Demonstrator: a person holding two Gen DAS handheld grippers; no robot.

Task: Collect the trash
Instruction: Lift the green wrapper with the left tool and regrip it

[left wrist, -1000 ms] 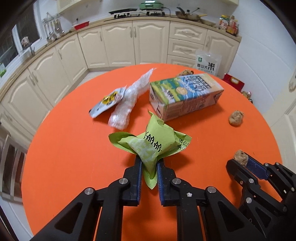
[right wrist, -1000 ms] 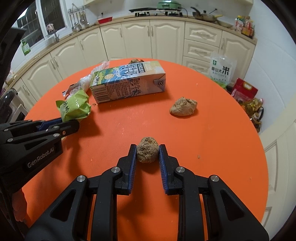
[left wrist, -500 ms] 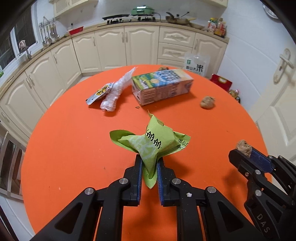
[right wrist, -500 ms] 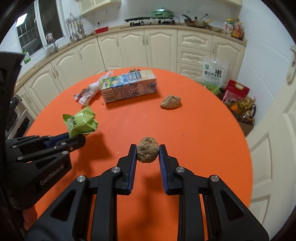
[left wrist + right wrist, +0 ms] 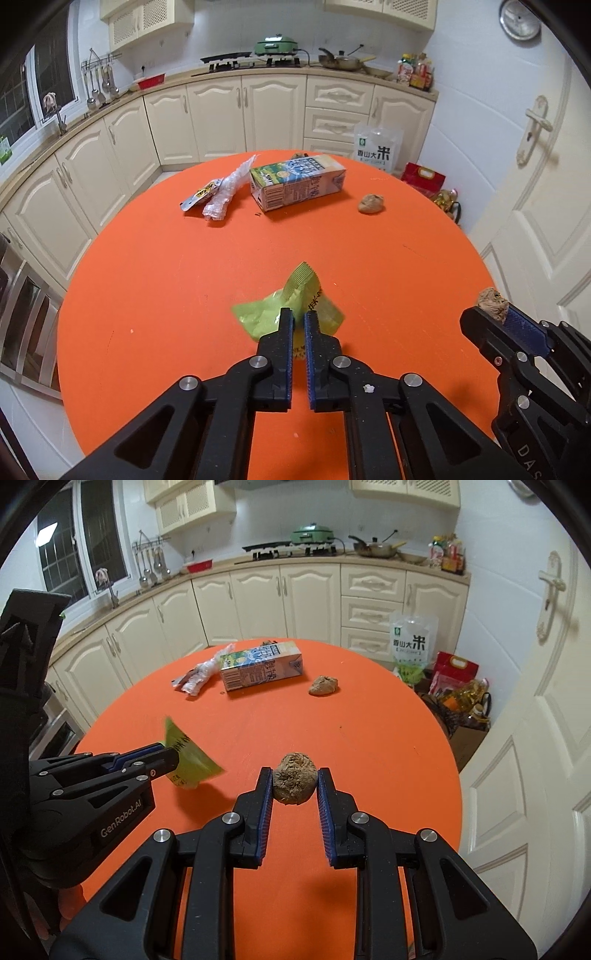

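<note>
My left gripper (image 5: 299, 318) is shut on a crumpled green wrapper (image 5: 291, 302) and holds it above the round orange table (image 5: 166, 280); it also shows in the right wrist view (image 5: 184, 755). My right gripper (image 5: 294, 777) is shut on a brown crumpled ball (image 5: 294, 782), also seen at the right in the left wrist view (image 5: 491, 299). On the far side of the table lie a milk carton (image 5: 297, 181), a clear plastic wrapper (image 5: 225, 192), a small foil packet (image 5: 199, 194) and a second brown ball (image 5: 371, 203).
Cream kitchen cabinets (image 5: 258, 114) curve behind the table. A rice bag (image 5: 412, 640) and other bags (image 5: 456, 686) stand on the floor at the right, beside a white door (image 5: 546, 701). A chair (image 5: 22, 314) stands at the left.
Both grippers have pulled back and up from the far trash, each with its item still held. The green wrapper now hangs lower and partly behind the left fingers.
</note>
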